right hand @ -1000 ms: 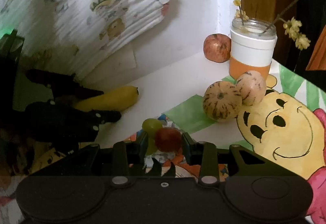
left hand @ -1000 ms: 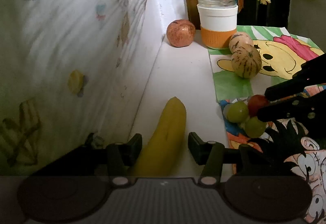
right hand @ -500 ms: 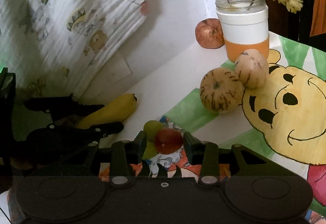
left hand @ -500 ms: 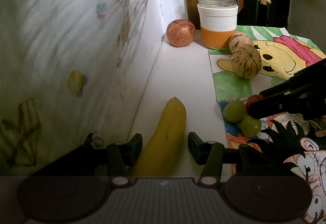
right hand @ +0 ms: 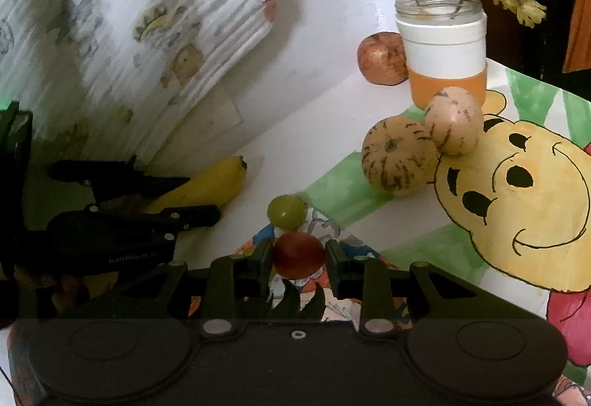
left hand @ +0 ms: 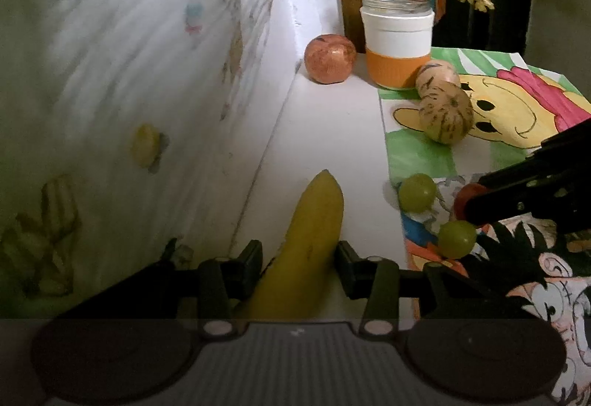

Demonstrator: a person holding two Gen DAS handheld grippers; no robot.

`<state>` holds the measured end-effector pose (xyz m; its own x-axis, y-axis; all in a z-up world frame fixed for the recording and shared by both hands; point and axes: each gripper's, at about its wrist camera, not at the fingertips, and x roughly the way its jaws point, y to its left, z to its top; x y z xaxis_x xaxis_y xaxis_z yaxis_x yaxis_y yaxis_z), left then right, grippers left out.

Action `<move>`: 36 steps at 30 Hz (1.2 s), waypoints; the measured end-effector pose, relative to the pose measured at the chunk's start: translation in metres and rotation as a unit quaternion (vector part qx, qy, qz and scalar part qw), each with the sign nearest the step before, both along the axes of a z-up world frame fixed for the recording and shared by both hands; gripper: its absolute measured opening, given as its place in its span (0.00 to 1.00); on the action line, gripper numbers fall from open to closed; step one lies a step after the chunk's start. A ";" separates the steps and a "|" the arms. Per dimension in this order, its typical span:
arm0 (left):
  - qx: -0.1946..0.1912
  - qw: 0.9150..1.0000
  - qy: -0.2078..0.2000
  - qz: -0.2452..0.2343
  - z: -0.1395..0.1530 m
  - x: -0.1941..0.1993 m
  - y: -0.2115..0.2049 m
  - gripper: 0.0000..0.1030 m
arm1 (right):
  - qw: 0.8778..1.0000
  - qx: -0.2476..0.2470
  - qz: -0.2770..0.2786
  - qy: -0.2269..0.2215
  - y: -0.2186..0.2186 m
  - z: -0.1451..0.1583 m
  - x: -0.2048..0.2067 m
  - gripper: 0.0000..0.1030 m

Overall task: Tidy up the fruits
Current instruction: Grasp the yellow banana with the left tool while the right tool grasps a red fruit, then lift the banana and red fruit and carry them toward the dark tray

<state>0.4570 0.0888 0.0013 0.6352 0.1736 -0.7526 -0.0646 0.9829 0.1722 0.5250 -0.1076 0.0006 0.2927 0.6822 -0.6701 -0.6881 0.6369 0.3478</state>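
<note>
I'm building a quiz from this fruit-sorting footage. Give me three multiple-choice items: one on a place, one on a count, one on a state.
1. Where does the round red apple sit?
A. by the jar
B. on the bear drawing
C. beside the banana

2. How many small round green grapes show in the left wrist view?
A. one
B. two
C. four

3. What lies between the left gripper's closing jaws?
A. nothing
B. a grape
C. the long yellow banana

Answers: 1 A, it rests left of the white-and-orange glass jar. 2 B, one grape sits above another. 3 C, the banana runs between the fingers.
</note>
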 end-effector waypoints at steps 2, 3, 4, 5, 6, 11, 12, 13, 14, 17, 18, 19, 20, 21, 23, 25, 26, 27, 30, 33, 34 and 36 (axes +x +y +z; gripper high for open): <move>0.001 1.000 0.001 0.000 0.001 -0.001 -0.001 0.45 | 1.000 -0.004 0.004 -0.002 -0.001 0.000 -0.001 0.32; 0.002 1.000 0.001 0.000 0.000 0.000 -0.001 0.45 | 1.000 -0.006 0.004 -0.003 -0.002 0.000 -0.001 0.32; 0.003 1.000 0.001 0.001 0.000 0.001 -0.001 0.45 | 1.000 -0.005 0.003 -0.002 -0.002 0.000 0.000 0.32; 0.004 1.000 0.001 0.003 -0.001 0.002 -0.001 0.45 | 1.000 -0.005 -0.001 0.000 -0.001 0.000 0.001 0.34; 0.005 1.000 0.001 0.004 -0.002 0.002 -0.001 0.45 | 1.000 -0.005 -0.004 -0.001 0.001 0.000 0.002 0.35; 0.005 1.000 0.000 0.005 -0.003 0.003 0.000 0.45 | 1.000 -0.004 -0.014 -0.005 0.009 0.000 0.005 0.36; 0.004 1.000 0.000 0.005 -0.003 0.003 0.001 0.45 | 1.000 -0.003 -0.015 -0.005 0.010 0.000 0.006 0.36; 0.003 1.000 0.000 0.004 -0.003 0.003 0.001 0.45 | 1.000 -0.003 -0.016 -0.005 0.011 0.000 0.006 0.36; 0.002 1.000 0.000 0.004 -0.003 0.003 0.002 0.45 | 1.000 -0.002 -0.017 -0.003 0.011 -0.001 0.005 0.36; 0.000 1.000 0.001 0.004 -0.003 0.004 0.003 0.45 | 1.000 0.004 -0.026 0.014 0.006 -0.002 0.007 0.36; -0.001 1.000 0.002 0.005 -0.002 0.004 0.002 0.44 | 0.999 0.009 -0.030 0.025 0.003 -0.004 0.008 0.35; -0.001 1.000 0.003 0.008 -0.002 0.004 0.002 0.44 | 0.999 0.014 -0.034 0.034 0.002 -0.005 0.009 0.35; -0.002 1.000 0.003 0.010 -0.001 0.004 0.001 0.44 | 0.998 0.020 -0.039 0.042 0.000 -0.006 0.009 0.34; 0.001 1.000 0.003 0.011 -0.001 0.004 -0.001 0.44 | 0.998 0.022 -0.042 0.045 -0.001 -0.007 0.008 0.34; 0.003 1.000 0.003 0.011 0.000 0.003 -0.004 0.43 | 0.998 0.024 -0.046 0.044 -0.001 -0.007 0.006 0.33; 0.000 1.000 0.001 0.011 0.002 0.001 -0.006 0.42 | 0.998 0.025 -0.050 0.042 -0.001 -0.007 0.004 0.33; -0.004 1.000 0.001 0.011 0.004 -0.001 -0.007 0.42 | 0.998 0.025 -0.049 0.043 -0.001 -0.007 0.004 0.33; -0.007 1.000 0.001 0.010 0.005 -0.002 -0.008 0.41 | 0.998 0.026 -0.048 0.045 -0.001 -0.007 0.003 0.33; -0.005 1.000 0.006 0.003 0.008 -0.003 -0.011 0.41 | 0.998 0.018 -0.045 0.042 -0.002 -0.005 0.003 0.34; -0.001 1.000 0.009 0.004 0.006 -0.001 -0.013 0.41 | 0.998 0.010 -0.049 0.032 0.002 -0.002 0.003 0.38; -0.002 1.000 0.010 0.005 0.006 0.000 -0.012 0.41 | 0.998 0.009 -0.048 0.031 0.004 -0.001 0.003 0.39; -0.003 1.000 0.011 0.008 0.005 0.001 -0.011 0.41 | 0.998 0.009 -0.049 0.033 0.009 0.000 0.005 0.41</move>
<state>0.4578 0.0775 0.0062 0.6164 0.1780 -0.7671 -0.0762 0.9830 0.1668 0.5295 -0.0985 0.0002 0.3138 0.6649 -0.6778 -0.5981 0.6928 0.4027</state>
